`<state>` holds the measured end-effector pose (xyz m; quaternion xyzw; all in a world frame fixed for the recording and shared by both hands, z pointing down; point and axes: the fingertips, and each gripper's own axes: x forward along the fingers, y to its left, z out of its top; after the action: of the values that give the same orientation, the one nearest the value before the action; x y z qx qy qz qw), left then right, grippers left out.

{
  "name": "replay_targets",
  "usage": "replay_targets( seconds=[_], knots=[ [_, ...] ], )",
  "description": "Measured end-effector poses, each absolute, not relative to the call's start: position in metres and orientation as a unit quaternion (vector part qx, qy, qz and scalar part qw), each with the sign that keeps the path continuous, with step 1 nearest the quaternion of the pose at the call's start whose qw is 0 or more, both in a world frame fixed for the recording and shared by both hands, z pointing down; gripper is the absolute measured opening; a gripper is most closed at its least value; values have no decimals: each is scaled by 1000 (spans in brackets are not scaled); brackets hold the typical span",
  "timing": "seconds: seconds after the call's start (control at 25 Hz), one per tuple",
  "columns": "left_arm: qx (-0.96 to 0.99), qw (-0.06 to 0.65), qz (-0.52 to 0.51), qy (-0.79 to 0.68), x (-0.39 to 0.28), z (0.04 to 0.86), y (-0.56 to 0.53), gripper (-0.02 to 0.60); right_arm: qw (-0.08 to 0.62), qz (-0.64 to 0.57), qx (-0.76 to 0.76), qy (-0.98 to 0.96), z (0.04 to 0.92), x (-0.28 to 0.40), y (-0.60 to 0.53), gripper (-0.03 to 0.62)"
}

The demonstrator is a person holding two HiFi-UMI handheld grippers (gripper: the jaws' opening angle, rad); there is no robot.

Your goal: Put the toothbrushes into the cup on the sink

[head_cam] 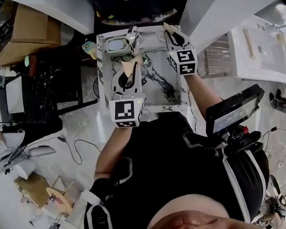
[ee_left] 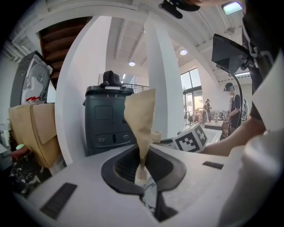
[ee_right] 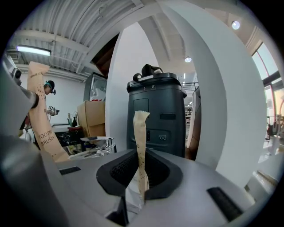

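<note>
My left gripper (ee_left: 143, 163) is clenched on a toothbrush in a tan paper sleeve (ee_left: 141, 117), which stands upright out of the pads. My right gripper (ee_right: 141, 172) is clamped on a second wrapped toothbrush (ee_right: 140, 142), seen edge-on as a thin strip. In the head view I hold both above the marble-patterned sink (head_cam: 102, 75), the left one nearer my body and the right one toward the far right corner. The cup (head_cam: 115, 44) sits at the sink's far left corner. A chrome faucet (head_cam: 133, 38) stands just beside it, between the cup and my right gripper.

Beyond the sink is a dark grey machine (ee_right: 155, 113) flanked by white pillars (ee_right: 213, 102). Cardboard boxes (head_cam: 24, 29) are stacked off to the far left, and a white basin (head_cam: 260, 56) lies well apart on the right. A small monitor (head_cam: 234, 108) juts out by my right arm, and cables (head_cam: 77, 149) trail over the floor.

The paper hides both brushes entirely. From above I see only the cup's rim and a pale inside, so I cannot tell what it holds. The left sleeve's tip overlaps the faucet area in the head view, and I cannot tell whether they touch. My torso covers the near edge of the sink.
</note>
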<state>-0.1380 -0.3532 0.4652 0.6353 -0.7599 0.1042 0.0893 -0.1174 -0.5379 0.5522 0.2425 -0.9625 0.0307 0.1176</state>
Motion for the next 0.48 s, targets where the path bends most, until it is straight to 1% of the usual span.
replay_targets(
  seconds=[0.48],
  knots=[
    [614, 103, 117, -774, -143, 477, -342, 34, 143, 38, 245, -958, 592, -122, -544, 49]
  ],
)
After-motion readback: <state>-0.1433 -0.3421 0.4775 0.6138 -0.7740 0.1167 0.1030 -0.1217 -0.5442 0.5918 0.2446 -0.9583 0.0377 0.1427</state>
